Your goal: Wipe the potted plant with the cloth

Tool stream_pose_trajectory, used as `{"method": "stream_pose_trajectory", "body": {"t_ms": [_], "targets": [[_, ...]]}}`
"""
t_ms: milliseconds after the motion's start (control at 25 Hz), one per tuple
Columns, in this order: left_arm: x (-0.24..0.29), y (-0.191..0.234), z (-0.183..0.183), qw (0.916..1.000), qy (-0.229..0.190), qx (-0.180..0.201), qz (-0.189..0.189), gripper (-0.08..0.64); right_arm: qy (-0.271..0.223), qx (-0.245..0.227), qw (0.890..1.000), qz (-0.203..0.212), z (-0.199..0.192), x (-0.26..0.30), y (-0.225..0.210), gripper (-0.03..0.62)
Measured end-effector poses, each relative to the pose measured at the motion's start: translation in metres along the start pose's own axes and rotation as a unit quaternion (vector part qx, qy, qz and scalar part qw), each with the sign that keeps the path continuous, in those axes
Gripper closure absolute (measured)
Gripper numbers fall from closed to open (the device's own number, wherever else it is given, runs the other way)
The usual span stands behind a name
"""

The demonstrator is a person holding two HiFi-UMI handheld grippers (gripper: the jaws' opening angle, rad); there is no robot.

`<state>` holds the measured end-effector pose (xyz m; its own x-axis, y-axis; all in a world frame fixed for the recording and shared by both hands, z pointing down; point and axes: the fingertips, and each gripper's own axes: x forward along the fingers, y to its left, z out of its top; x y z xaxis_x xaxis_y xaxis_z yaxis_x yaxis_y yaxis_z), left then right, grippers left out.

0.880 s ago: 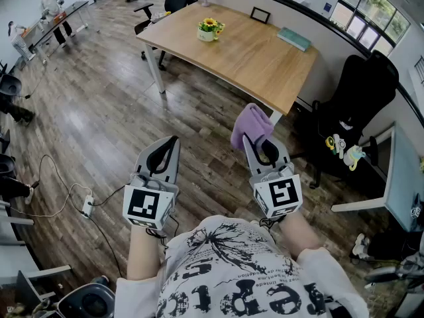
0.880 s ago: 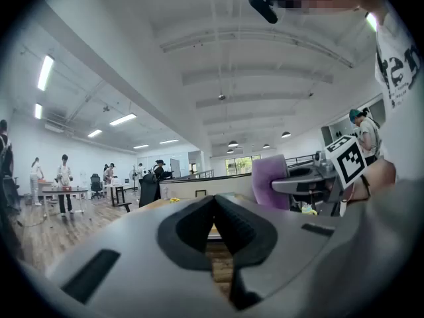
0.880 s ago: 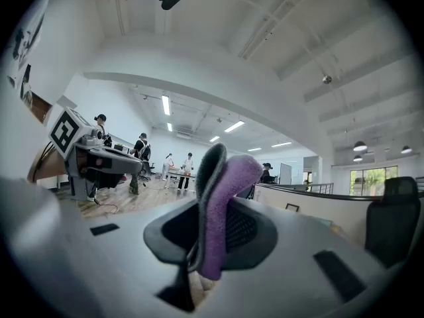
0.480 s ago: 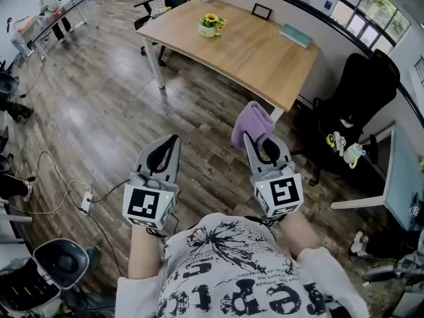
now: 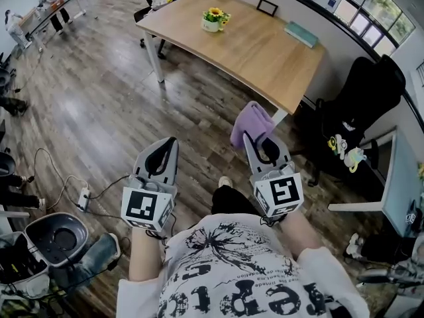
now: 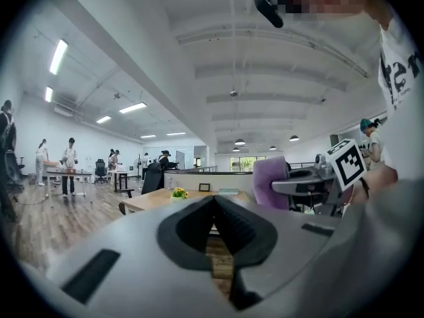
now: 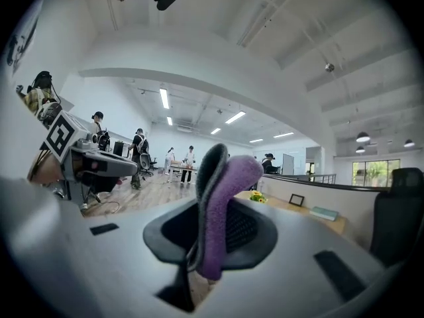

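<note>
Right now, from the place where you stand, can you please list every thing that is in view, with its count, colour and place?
table: one, light wood, ahead by the wall
potted plant: one, yellow flowers in a pale pot, on the table's far left part
picture frame: one, dark, at the table's far edge
book: one, teal, on the table near the wall
office chair: one, black, right of the table
power strip: one, white, on the floor at left
cloth: one, purple, between the right gripper's jaws
left hand-held gripper: one, grey, shut, empty
right hand-held gripper: one, grey, shut on the cloth
</note>
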<state>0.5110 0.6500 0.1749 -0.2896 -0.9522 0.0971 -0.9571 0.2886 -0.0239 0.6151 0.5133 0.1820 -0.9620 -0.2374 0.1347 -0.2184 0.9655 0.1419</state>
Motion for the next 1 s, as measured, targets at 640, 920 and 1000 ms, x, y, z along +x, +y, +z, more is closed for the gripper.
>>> {"method": "stream_pose_trajectory", "body": {"t_ms": [640, 920, 1000], "targets": [[0.259, 0.174, -0.012, 0.9968, 0.015, -0.039, 0.067, 0.556, 0.007, 0.015, 0.998, 0.056, -0.012, 0.298, -0.147, 0.52], [0.384, 0.206, 0.016, 0.9982, 0.013, -0.021, 0.055, 0.556, 0.008, 0.04, 0.999, 0.03, -0.008, 0.386, -0.24, 0.518], [0.408, 0.216, 0.018, 0.9986, 0.015, -0.018, 0.048, 0.556, 0.016, 0.042, 0.999, 0.027, -0.013, 0.405, -0.254, 0.518]]}}
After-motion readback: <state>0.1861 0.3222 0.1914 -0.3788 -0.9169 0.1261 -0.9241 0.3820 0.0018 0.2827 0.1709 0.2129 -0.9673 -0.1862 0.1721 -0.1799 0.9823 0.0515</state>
